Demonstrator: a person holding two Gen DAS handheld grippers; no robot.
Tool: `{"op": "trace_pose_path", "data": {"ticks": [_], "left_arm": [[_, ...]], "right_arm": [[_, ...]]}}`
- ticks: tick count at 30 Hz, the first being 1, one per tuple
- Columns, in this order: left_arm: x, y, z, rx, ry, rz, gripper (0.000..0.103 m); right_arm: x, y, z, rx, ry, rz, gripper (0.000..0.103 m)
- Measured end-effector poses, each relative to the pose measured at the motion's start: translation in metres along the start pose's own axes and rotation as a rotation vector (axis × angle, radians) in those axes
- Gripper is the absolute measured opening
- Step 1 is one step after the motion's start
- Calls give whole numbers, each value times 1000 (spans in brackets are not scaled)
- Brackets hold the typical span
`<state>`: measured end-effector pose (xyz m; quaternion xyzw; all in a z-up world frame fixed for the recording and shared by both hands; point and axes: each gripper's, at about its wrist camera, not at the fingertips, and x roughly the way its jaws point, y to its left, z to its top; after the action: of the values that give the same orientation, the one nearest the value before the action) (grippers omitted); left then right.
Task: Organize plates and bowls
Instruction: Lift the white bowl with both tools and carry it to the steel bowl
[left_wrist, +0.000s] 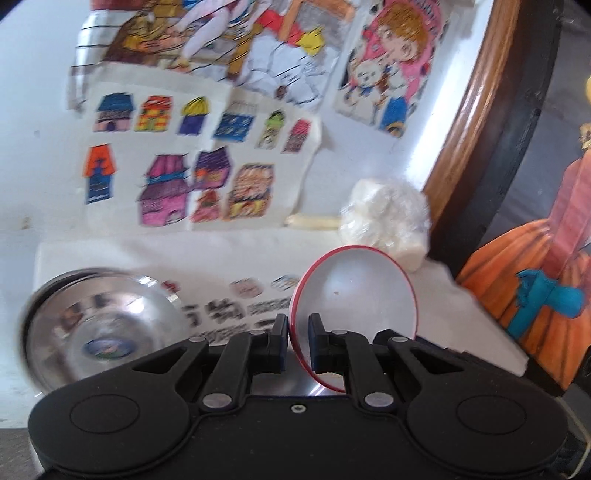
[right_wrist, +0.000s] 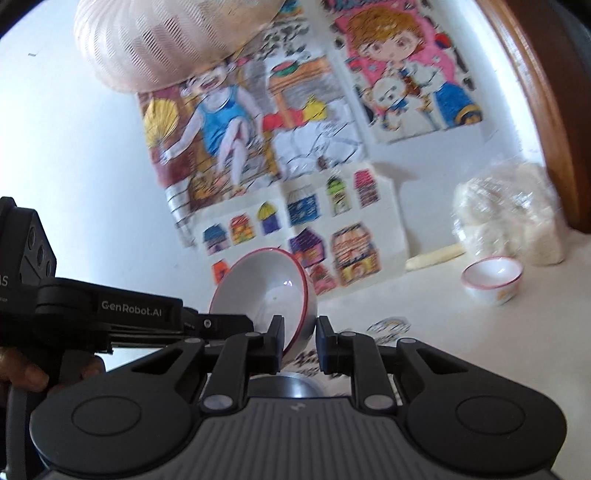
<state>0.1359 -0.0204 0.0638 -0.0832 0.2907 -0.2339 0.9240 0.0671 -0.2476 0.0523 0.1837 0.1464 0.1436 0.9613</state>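
My left gripper (left_wrist: 298, 341) held the red-rimmed bowl (left_wrist: 356, 306) by its rim, jaws pinched narrow, bowl tipped on edge above the white table (left_wrist: 461, 310). My right gripper (right_wrist: 300, 343) sat at that bowl's (right_wrist: 264, 291) underside, jaws slightly parted; whether they touched it I couldn't tell. A steel bowl (left_wrist: 99, 328) lay at the left. A small red-rimmed bowl (right_wrist: 493, 278) stood well apart by the plastic bag (right_wrist: 513, 218), bare tabletop between.
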Motion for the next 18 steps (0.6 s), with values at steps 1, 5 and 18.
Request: {"op": "trace_pose_path", "data": {"ticks": [1,5,18], "left_arm": [[0,1,-3,-7,24,28,12],[4,8,-13,-49,93,31,13],[14,19,-33,-103,219,33,15]], "right_arm": [[1,4,-2,0,11,8,20],[5,15,-12,-7,64,6,20],[15,10,-23,20,178,-4,23]]}}
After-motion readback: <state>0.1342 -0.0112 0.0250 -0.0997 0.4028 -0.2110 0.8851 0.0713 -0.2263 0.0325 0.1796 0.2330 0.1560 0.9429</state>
